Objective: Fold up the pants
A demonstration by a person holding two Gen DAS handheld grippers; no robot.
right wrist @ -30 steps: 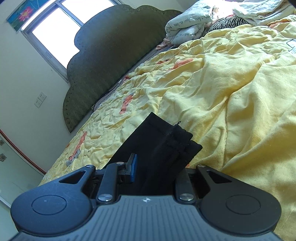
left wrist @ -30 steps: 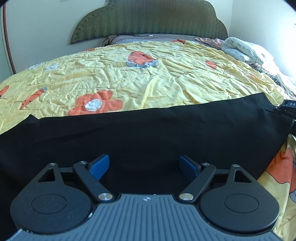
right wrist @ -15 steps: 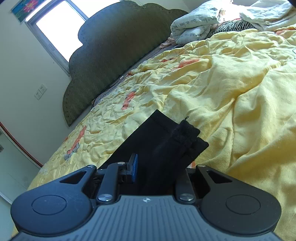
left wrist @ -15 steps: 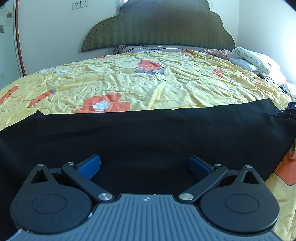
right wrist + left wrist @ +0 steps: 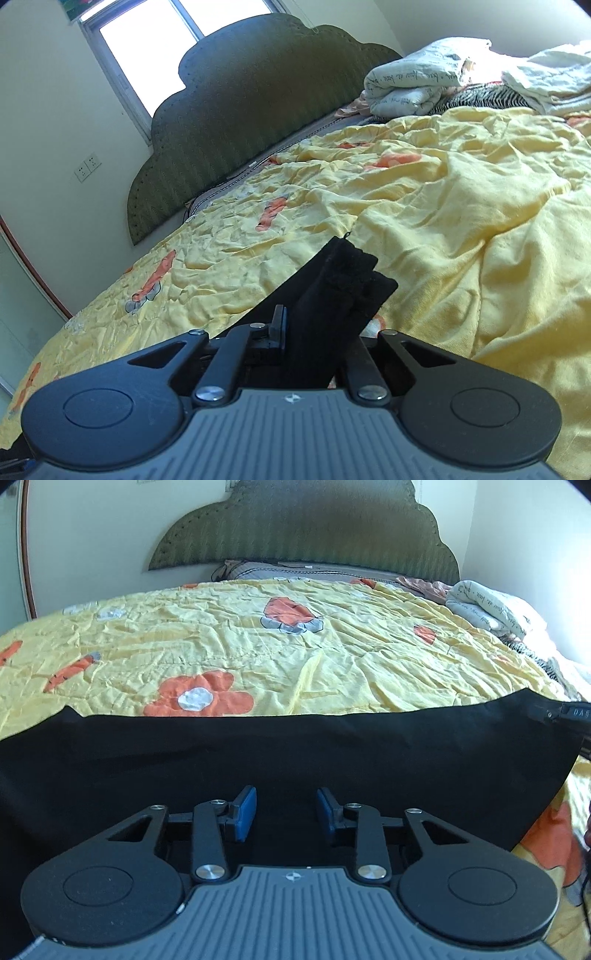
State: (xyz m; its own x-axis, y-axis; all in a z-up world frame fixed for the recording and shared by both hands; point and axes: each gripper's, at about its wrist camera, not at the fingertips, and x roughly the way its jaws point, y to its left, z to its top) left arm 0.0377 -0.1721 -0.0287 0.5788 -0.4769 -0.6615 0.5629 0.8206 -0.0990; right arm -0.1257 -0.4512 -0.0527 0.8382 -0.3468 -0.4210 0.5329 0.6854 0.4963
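Narrowed since half a second ago, the left gripper (image 5: 283, 814) jaws stand partly apart over black cloth pants (image 5: 295, 760) spread on the yellow flowered bedspread (image 5: 295, 646); right gripper (image 5: 317, 332) stays clamped on their corner.

A home bedroom: a wide bed under a crumpled yellow quilt (image 5: 332, 653) with orange flowers, a scalloped green padded headboard (image 5: 236, 110) against the far wall, folded bedding (image 5: 413, 85) piled at the far right, a bright window (image 5: 147, 40) behind, and wall sockets (image 5: 88, 167) at the left.
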